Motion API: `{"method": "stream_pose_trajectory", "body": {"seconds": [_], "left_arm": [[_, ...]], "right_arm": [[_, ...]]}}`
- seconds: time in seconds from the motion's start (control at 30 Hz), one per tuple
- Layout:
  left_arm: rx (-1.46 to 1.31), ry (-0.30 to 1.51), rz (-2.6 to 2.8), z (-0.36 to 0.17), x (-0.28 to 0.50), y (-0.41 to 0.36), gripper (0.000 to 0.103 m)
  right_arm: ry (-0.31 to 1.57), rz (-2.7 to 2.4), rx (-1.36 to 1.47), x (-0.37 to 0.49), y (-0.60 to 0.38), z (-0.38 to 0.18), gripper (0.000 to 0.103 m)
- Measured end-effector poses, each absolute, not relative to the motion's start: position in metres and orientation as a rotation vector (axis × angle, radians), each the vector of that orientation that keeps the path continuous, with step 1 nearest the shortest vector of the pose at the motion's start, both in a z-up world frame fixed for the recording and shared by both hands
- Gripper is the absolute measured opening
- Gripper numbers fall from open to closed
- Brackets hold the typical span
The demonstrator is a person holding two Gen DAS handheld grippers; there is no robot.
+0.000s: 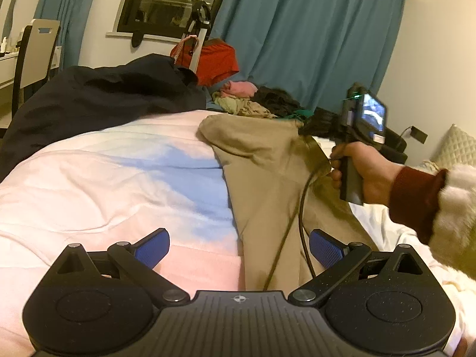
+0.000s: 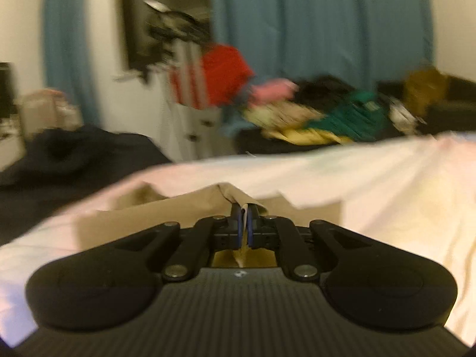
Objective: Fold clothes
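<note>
A tan garment (image 1: pixel 267 160) lies spread across the pale bedcover (image 1: pixel 104 178), running from the far middle toward my left gripper. My left gripper (image 1: pixel 239 248) is open low over the bed, its blue pads wide apart with the garment's near end between and below them. In the left wrist view my right gripper (image 1: pixel 315 125) is held by a hand over the garment's far right edge. The right wrist view is blurred; there my right gripper (image 2: pixel 244 218) is shut on a raised fold of the tan garment (image 2: pixel 193 208).
A dark blue garment (image 1: pixel 98 98) lies at the bed's far left. A heap of mixed clothes (image 1: pixel 253 101) sits beyond the bed, with a red cloth (image 1: pixel 217 59) behind it. Blue curtains (image 1: pixel 312 35) hang at the back. A cable (image 1: pixel 300 217) trails from the right gripper over the garment.
</note>
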State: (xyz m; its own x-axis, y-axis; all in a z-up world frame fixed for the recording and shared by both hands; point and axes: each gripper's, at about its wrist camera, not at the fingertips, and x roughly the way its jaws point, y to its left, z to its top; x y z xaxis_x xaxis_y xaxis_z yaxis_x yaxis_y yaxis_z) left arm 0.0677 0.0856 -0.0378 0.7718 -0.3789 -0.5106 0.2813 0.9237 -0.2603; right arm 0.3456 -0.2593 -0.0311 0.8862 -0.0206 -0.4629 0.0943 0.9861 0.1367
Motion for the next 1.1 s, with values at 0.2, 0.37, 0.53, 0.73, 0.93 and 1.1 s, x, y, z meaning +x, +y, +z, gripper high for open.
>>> {"method": "stream_pose_trajectory", "body": {"seconds": [0.2, 0.37, 0.53, 0.73, 0.93, 1.1], "left_arm": [[-0.145, 0.608, -0.376, -0.048, 0.073, 0.078, 0.101], [-0.12, 0.597, -0.384, -0.045, 0.07, 0.074, 0.101], [-0.092, 0.548, -0.41, -0.033, 0.043, 0.069, 0.101], [-0.143, 0.608, -0.394, -0.02, 0.019, 0.079, 0.1], [-0.299, 0.688, -0.372, -0.007, 0.0, 0.103, 0.099], [-0.42, 0.9, -0.276, -0.031, 0.009, 0.124, 0.092]], "right_arm": [[0.529, -0.06, 0.197, 0.343, -0.263, -0.045, 0.012], [0.488, -0.009, 0.147, 0.288, -0.244, -0.011, 0.094], [0.397, 0.066, 0.208, 0.185, -0.242, 0.041, 0.094], [0.347, 0.14, 0.267, 0.046, -0.253, 0.061, 0.095], [0.416, 0.103, 0.294, -0.03, -0.274, 0.032, 0.095], [0.483, 0.143, 0.515, -0.047, -0.299, 0.013, 0.095]]}}
